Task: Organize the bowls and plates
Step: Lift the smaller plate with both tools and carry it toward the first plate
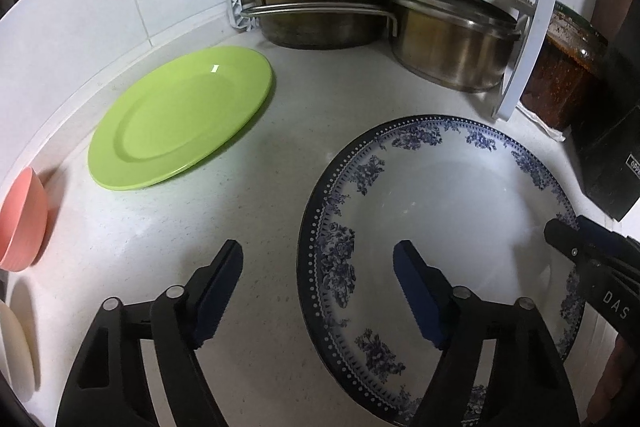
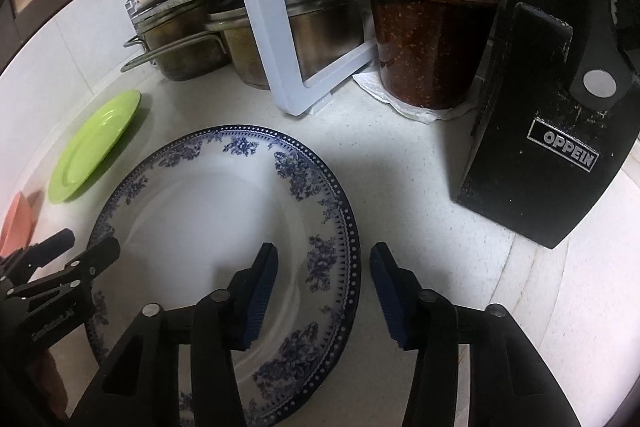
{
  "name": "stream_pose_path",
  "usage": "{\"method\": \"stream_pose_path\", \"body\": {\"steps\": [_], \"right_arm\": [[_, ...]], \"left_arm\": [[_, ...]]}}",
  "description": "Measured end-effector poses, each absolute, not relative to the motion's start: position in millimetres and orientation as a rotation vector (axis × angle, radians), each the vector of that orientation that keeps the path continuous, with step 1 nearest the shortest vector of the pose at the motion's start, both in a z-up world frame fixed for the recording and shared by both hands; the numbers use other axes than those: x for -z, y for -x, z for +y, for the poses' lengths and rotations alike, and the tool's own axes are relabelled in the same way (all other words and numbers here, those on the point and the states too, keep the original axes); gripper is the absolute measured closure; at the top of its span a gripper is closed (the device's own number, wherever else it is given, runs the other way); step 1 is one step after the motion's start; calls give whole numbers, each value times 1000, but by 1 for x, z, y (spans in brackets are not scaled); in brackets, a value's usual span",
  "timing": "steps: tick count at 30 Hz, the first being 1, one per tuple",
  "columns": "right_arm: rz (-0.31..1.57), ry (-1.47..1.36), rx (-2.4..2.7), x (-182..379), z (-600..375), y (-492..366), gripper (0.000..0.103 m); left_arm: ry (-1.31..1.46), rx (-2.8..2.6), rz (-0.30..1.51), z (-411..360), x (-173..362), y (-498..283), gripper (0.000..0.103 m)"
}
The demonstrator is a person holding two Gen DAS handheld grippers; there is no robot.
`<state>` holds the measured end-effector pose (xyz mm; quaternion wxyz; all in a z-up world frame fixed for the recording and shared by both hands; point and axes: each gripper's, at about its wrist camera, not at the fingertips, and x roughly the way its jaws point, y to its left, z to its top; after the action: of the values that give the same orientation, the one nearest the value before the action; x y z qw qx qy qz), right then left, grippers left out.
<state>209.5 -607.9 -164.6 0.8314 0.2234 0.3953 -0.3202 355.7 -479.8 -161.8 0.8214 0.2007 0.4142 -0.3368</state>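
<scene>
The pink bowl (image 1: 22, 223) and the white bowl (image 1: 14, 351) at the left are cut by the picture's edge, and the near rim of the blue-patterned plate (image 1: 440, 211) is hidden behind the left gripper (image 1: 318, 293).

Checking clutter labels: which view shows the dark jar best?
The right wrist view: the jar appears whole, lid to base, standing on white paper. The left wrist view catches only a sliver behind the white rack.

Two plates (image 1: 180, 115) (image 1: 460, 227) — two bowls (image 1: 22, 219) (image 1: 14, 351) — two pots (image 1: 316, 11) (image 1: 452, 47), one jar (image 2: 432, 27)
</scene>
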Motion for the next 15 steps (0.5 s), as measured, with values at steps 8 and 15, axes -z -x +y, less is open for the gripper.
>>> {"method": "stream_pose_path", "body": {"steps": [8,15], "right_arm": [[862,-461,675,163,-609,-212,64],[895,-452,658,163,-611,-215,68]], "left_arm": [[-433,747,932,-485,169,-358,52],[-433,767,945,-489,169,-359,60]]}}
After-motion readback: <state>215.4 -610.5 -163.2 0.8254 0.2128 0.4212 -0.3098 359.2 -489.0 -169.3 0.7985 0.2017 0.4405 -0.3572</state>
